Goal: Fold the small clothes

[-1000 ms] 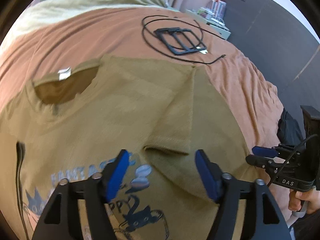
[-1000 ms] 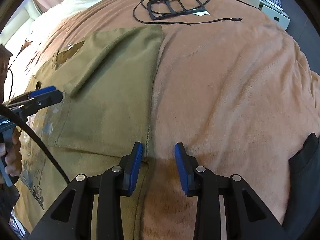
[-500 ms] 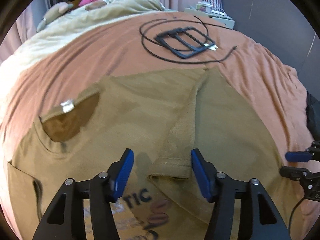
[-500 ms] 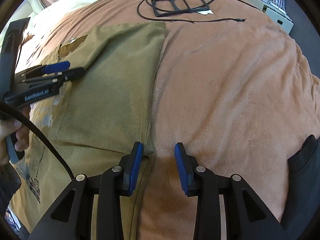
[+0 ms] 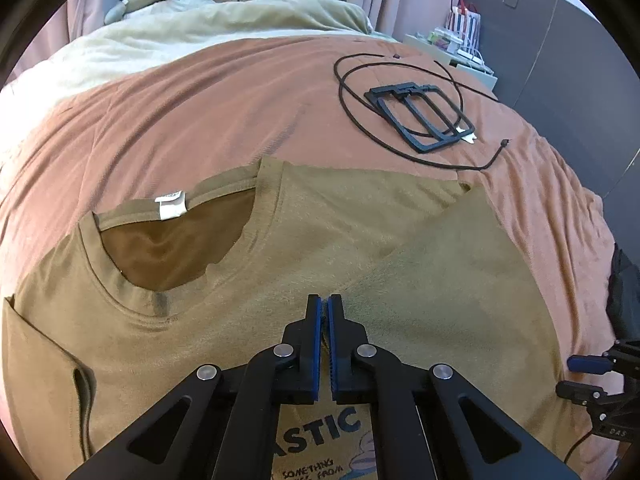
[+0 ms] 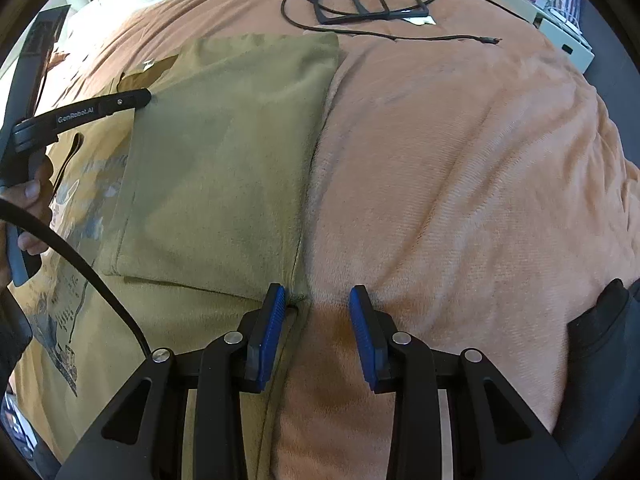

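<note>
Left claw (image 5: 325, 312) shut on one T-shirt (image 5: 400, 264).

The olive T-shirt (image 5: 360, 240) is matt knit cloth with a ribbed collar and a white woven label (image 5: 171, 205). Beneath it, the rust blanket (image 6: 460, 160) looks like soft, brushed fleece. Each claw (image 5: 324, 304) is matt black plastic with ridged blue pads (image 6: 273, 320) and shiny metal rivets (image 6: 233, 337). The black cable (image 5: 400, 148) looks smooth, rubbery.

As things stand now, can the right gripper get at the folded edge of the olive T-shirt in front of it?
Probably yes. The right gripper is open, low over the blanket, and the T-shirt edge lies just by its left pad with nothing between.
</note>
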The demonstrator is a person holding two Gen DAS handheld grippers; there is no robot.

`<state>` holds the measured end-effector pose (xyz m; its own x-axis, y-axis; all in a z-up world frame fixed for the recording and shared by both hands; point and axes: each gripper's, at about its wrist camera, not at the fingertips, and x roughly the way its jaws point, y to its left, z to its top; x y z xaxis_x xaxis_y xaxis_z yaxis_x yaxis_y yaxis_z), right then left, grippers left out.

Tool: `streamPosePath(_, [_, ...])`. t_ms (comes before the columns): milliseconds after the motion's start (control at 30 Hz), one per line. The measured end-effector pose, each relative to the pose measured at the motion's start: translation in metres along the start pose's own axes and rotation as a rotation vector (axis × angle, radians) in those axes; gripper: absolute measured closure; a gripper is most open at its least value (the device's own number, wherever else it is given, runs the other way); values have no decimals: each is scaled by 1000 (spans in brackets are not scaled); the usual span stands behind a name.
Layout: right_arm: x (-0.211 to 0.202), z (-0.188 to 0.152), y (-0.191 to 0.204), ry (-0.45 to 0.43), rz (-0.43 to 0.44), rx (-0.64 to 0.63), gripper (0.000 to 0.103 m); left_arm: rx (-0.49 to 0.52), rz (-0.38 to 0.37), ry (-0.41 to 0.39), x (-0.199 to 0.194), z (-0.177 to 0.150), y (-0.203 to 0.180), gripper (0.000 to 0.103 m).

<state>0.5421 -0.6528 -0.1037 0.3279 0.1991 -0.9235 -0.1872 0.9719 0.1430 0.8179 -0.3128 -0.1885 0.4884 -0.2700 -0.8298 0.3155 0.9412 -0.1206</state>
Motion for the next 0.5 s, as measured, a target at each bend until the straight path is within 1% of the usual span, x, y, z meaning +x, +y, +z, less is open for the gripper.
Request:
streamPosePath(67, [-6, 7, -1, -12, 19, -1, 72, -23, -18, 24, -1, 1, 4, 100])
streamPosePath(133, [-13, 17, -2, -54, 18, -5, 72, -24, -6, 51, 0, 2, 8, 100])
streamPosePath(200, [-15, 26, -7, -76, 51, 42, 72, -19, -1, 60, 2, 2, 10, 100])
streamPosePath(233, [-15, 30, -9, -82, 60, 55, 72, -27, -10, 64, 2, 1, 12, 100])
streamPosePath(300, [-12, 40, -8, -99, 54, 56, 72, -37, -21, 77, 4, -1, 13, 100])
streamPosePath(367, [-6, 48, -5, -116, 46, 64, 72, -26, -22, 88, 6, -3, 12, 100])
streamPosePath(500, [13, 65, -1, -153, 22, 94, 72, -22, -27, 90, 7, -2, 14, 100])
